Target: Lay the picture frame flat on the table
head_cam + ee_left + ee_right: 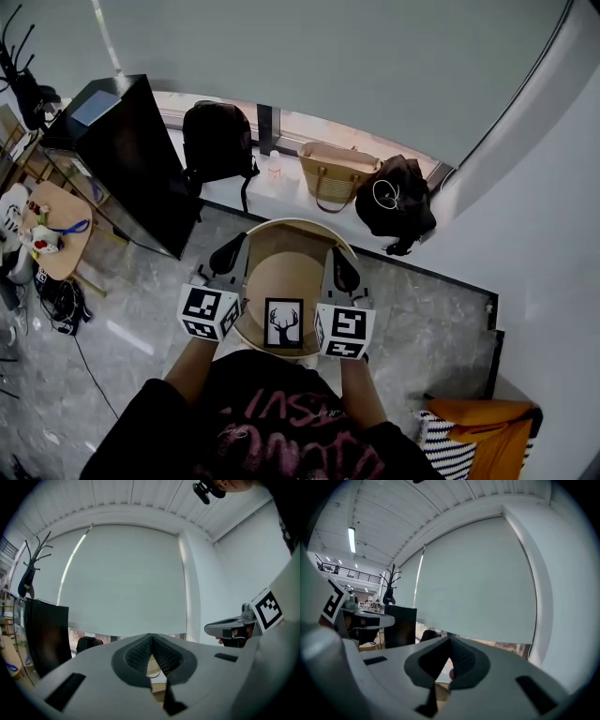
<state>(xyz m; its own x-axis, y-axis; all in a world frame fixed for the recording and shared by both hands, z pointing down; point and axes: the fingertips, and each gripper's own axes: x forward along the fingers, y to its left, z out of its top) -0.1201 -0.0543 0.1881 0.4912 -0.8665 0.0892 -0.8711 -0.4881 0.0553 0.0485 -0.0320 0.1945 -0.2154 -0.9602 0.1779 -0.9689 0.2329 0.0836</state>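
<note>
Between the left claw (230,251) and the right claw (343,262), at the near edge of the round wooden worktop (286,272), sits the picture frame (284,323), a dark-bordered print of a deer's head with antlers. I hold both claws over the worktop, one on either side of the frame, and neither touches it. From the head view I cannot tell whether the frame stands or lies flat.

Each claw's own camera shows its ribbed pads meeting at the tip with nothing between them, so both claws are closed and empty. The left claw's camera also catches the right claw off to its right, held level.

Beyond the claws, along a low window ledge (281,202) under a drawn pale blind, I see a black backpack (217,141) ahead of the left claw, a tan woven handbag (335,173) ahead of the right claw, and a black bag (396,202) further right. A tall black cabinet (127,159) stands well to the left of the left claw.
</note>
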